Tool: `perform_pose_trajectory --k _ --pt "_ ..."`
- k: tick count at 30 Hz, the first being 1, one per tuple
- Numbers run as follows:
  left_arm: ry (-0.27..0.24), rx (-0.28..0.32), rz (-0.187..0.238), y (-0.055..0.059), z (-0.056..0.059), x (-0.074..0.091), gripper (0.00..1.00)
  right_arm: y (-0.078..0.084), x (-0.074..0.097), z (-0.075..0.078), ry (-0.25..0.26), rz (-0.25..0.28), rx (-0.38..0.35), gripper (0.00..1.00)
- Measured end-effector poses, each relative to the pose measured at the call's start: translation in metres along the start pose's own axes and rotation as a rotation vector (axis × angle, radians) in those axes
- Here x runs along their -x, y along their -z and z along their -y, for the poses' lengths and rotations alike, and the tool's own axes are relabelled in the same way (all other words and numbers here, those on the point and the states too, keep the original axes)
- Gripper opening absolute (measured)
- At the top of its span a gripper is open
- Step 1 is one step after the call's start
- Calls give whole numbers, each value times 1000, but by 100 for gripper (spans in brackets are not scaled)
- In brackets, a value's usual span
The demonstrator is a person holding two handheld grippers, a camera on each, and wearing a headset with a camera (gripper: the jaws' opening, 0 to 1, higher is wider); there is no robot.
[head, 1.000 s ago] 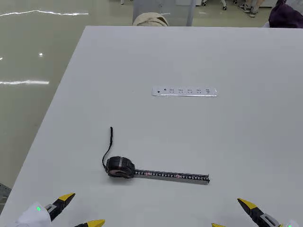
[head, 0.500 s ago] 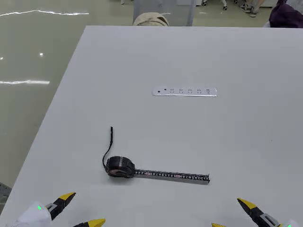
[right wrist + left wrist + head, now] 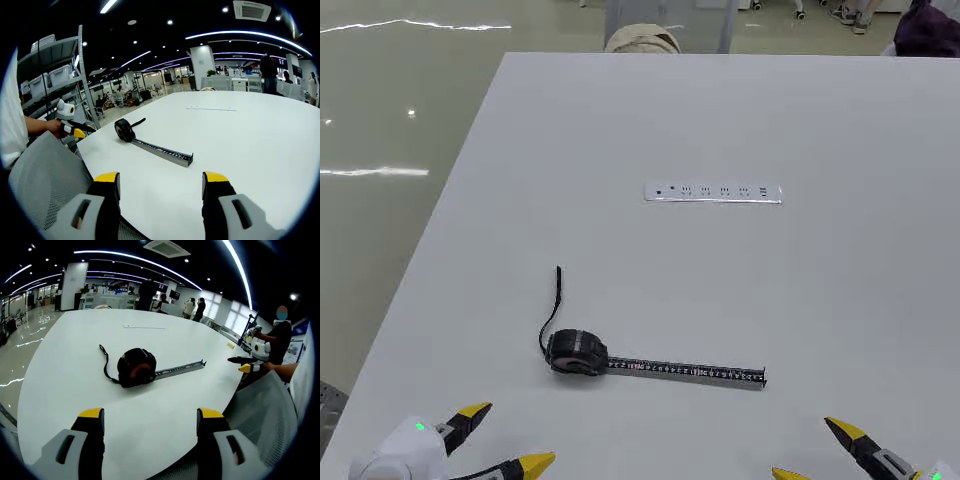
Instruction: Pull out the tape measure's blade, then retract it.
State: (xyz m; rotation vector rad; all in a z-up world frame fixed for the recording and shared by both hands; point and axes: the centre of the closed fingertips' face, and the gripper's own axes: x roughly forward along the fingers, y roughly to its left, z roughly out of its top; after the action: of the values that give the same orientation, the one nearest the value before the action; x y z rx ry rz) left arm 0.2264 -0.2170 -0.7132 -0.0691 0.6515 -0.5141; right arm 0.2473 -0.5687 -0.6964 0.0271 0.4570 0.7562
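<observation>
White table [image 3: 720,280] with extended tape measure [image 3: 576,352]

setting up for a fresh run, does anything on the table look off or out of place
One thing: the blade of the tape measure lies extended and flat on the table, with nothing holding it. The left tongs and right tongs are both open and clear of it. Nothing looks spilled or damaged.
</observation>
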Motion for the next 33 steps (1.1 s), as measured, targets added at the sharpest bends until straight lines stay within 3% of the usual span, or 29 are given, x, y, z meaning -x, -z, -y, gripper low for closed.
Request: perform_pose_trajectory --k 4,16,23,33 --pt "-13 25 -8 -2 -2 -1 74 0 -1 0 -1 3 -2 67" --pt "-44 28 -19 -11 -9 0 75 0 -2 4 0 -2 2 66" --pt "-44 69 -9 -20 -9 -2 75 -1 -4 4 -4 0 4 66" --pt "-58 103 -29 -24 -8 -12 76 0 -4 7 -2 3 5 66"
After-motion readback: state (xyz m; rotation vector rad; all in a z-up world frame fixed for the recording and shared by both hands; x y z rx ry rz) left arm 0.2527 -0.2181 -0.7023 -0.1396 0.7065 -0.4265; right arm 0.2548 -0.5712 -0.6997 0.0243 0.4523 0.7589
